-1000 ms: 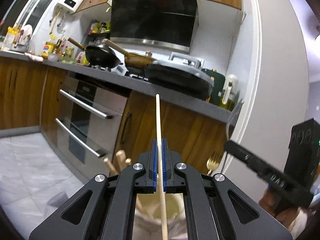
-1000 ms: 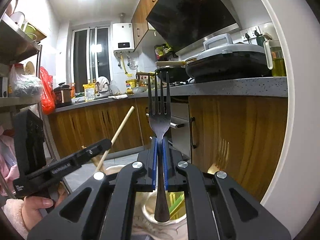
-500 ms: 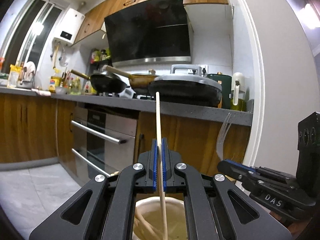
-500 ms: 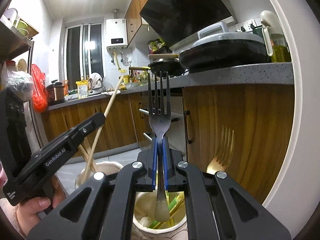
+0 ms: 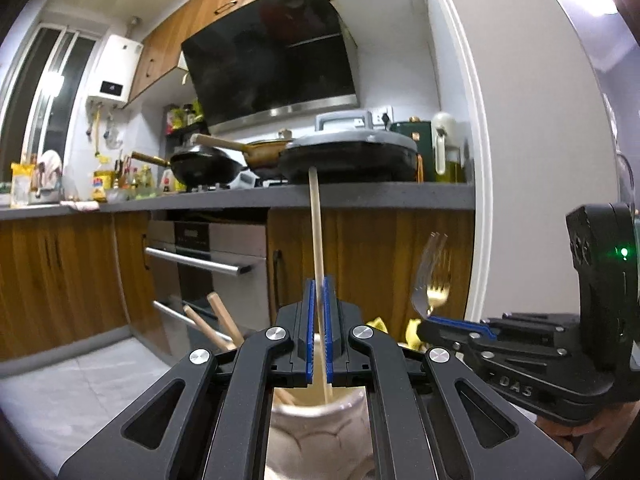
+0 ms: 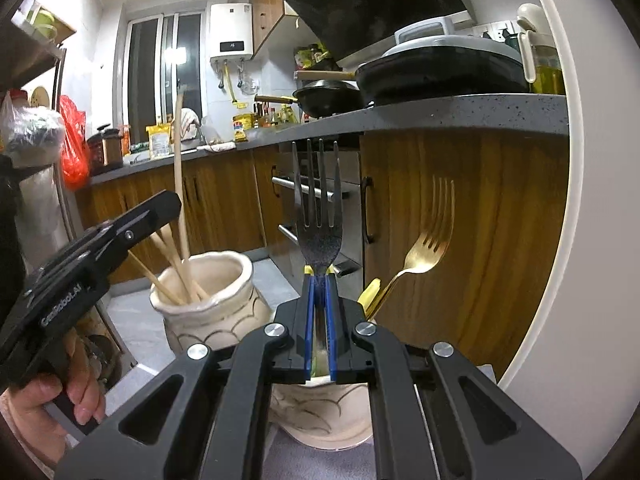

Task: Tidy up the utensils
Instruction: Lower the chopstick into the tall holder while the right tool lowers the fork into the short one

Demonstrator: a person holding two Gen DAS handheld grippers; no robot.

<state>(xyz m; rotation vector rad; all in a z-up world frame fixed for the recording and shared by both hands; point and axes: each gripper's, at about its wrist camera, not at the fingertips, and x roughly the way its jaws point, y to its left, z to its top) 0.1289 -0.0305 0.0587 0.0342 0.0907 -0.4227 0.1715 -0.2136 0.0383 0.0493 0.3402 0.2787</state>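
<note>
1. The left gripper (image 5: 317,304) had its blue pads clamped on a single wooden chopstick (image 5: 315,224), which stood almost upright between them.
2. The chopstick's lower end reached down into the mouth of a cream ceramic jar (image 6: 224,292) directly under the jaws; several more chopsticks (image 6: 172,264) already leaned inside that jar.
3. The right gripper (image 6: 320,292) was closed tight on the neck of a dark steel fork (image 6: 318,216), tines pointing up.
4. The fork's handle ran down between the pads toward a second cream jar (image 6: 320,412) beneath the gripper; how far it went in was hidden by the jaws.
5. A gold fork (image 6: 428,236) stood tilted in that second jar, beside some yellow-green pieces whose kind could not be told.
6. The two jars stood just beside each other.
7. A hand (image 6: 44,408) gripped the left tool's handle at the lower left of the right wrist view.
8. Behind were wooden cabinets (image 5: 380,256), an oven (image 5: 208,264) and a grey countertop (image 5: 360,196) carrying pans.
</note>
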